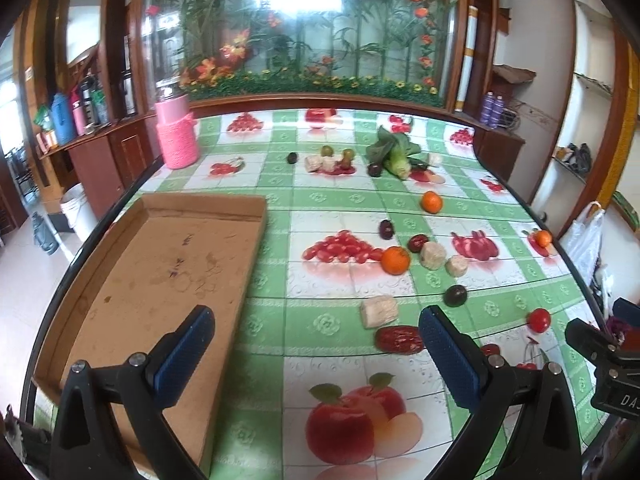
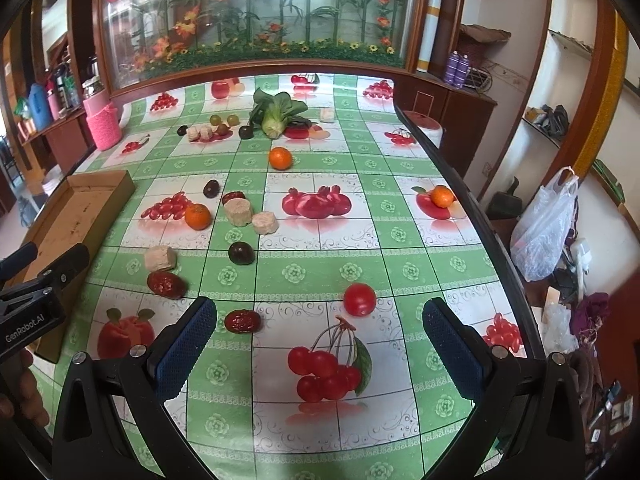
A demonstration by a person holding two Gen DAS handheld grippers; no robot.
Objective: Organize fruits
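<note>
Loose fruit lies on a green and white tablecloth printed with fruit pictures. My left gripper (image 1: pixel 316 344) is open and empty, with a red date (image 1: pixel 400 339) and a beige corn piece (image 1: pixel 379 311) just ahead of its right finger. An empty cardboard tray (image 1: pixel 168 280) lies to its left. My right gripper (image 2: pixel 320 336) is open and empty, with a red tomato (image 2: pixel 359 299) ahead between its fingers and a second red date (image 2: pixel 242 321) by its left finger. Oranges (image 2: pixel 197 216), dark plums (image 2: pixel 241 253) and more corn pieces (image 2: pixel 238 211) lie further back.
A bok choy (image 2: pixel 276 114), green grapes (image 2: pixel 221 120) and more corn pieces lie near the table's far end. A pink knitted jar (image 1: pixel 177 130) stands at the far left. The table's right edge (image 2: pixel 476 204) curves close by. A flower-painted glass panel backs the table.
</note>
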